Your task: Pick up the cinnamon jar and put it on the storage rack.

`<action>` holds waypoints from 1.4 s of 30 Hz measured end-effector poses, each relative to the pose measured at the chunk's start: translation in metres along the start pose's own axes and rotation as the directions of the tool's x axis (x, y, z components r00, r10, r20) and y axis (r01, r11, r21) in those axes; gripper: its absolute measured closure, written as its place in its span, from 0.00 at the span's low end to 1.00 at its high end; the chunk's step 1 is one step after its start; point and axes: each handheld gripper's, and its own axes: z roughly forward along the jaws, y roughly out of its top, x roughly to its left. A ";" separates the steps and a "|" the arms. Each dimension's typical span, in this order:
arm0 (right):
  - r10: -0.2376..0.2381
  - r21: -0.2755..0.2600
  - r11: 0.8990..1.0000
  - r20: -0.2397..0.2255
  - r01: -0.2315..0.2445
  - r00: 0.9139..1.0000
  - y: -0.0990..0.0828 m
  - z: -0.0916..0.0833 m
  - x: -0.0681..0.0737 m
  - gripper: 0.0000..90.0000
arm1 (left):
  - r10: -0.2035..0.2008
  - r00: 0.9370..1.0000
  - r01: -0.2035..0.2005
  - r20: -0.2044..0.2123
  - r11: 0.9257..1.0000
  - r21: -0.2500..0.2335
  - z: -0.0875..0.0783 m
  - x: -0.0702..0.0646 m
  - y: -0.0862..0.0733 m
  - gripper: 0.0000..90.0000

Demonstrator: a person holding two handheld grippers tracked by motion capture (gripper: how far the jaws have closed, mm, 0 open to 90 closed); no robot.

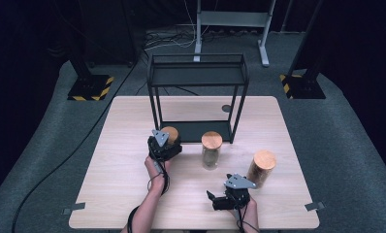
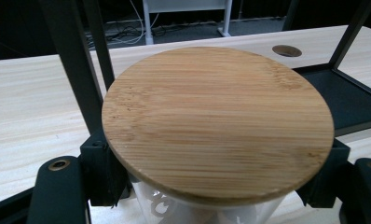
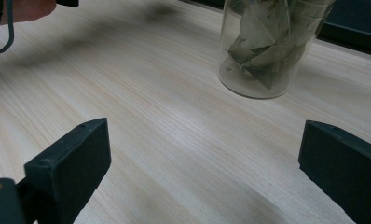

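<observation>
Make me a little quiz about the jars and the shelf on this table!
1. How many jars with wooden lids are on the table?
2. True or false: the left hand-held gripper is clamped on a jar.
3. What is inside the middle jar: A) marbles, B) dried leaves, C) water?

Key:
1. Three
2. True
3. B
</observation>
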 end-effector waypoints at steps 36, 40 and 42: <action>0.000 0.002 1.000 0.001 0.000 1.000 0.000 0.000 0.000 0.02 | 0.017 1.000 -0.017 -0.004 1.000 0.016 0.032 -0.013 0.017 0.28; 0.000 0.002 1.000 0.001 0.000 1.000 0.000 0.000 0.000 0.02 | 0.014 1.000 -0.014 -0.006 1.000 0.018 0.036 -0.014 0.017 0.28; -0.001 0.001 1.000 0.001 0.001 1.000 0.000 0.000 0.000 0.02 | 0.013 1.000 -0.013 -0.007 1.000 0.020 0.038 -0.015 0.017 0.28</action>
